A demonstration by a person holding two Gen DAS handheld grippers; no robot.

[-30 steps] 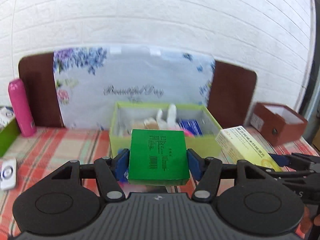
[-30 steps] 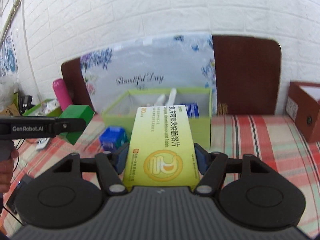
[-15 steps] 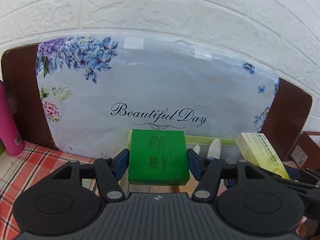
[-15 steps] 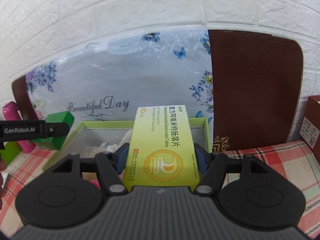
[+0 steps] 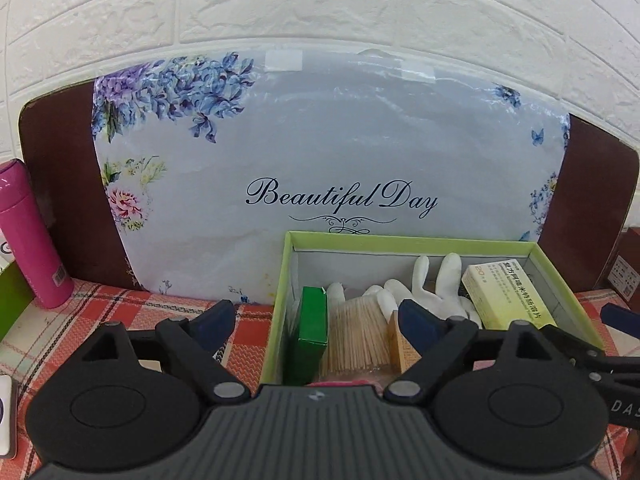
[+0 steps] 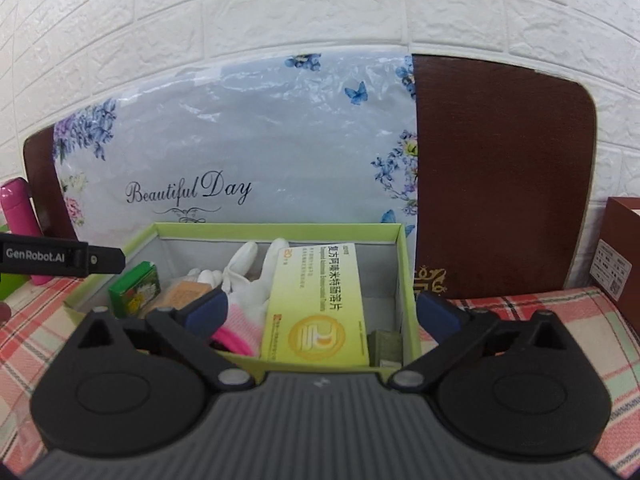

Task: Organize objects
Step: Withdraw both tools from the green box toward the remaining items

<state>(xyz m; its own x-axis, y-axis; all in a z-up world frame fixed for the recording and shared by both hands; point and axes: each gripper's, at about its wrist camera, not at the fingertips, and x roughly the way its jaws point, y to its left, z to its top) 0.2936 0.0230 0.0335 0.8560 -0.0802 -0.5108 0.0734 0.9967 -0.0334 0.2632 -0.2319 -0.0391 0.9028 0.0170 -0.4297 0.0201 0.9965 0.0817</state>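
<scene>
My left gripper (image 5: 316,322) is over the near left corner of the lime-green storage box (image 5: 400,237), and its jaws are opening. Its pads are clear of the green box (image 5: 313,332), which stands on edge inside against the left wall. My right gripper (image 6: 322,312) is over the right half of the storage box (image 6: 280,228), and its jaws are also opening. The yellow medicine box (image 6: 316,304) lies tilted inside between them, and neither pad touches it. The green box (image 6: 136,294) also shows in the right wrist view, and the yellow medicine box (image 5: 506,300) in the left wrist view.
The storage box also holds white gloves (image 5: 432,284), a bundle of wooden sticks (image 5: 356,336) and something pink (image 6: 234,336). A floral bag (image 5: 320,152) and a brown board (image 6: 500,168) lean on the brick wall behind. A pink bottle (image 5: 32,236) stands at the left, a brown box (image 6: 620,256) at the right.
Both grippers moved forward over the lime-green box and opened. The green box dropped onto its edge at the box's left; the yellow box came to rest on the right.
</scene>
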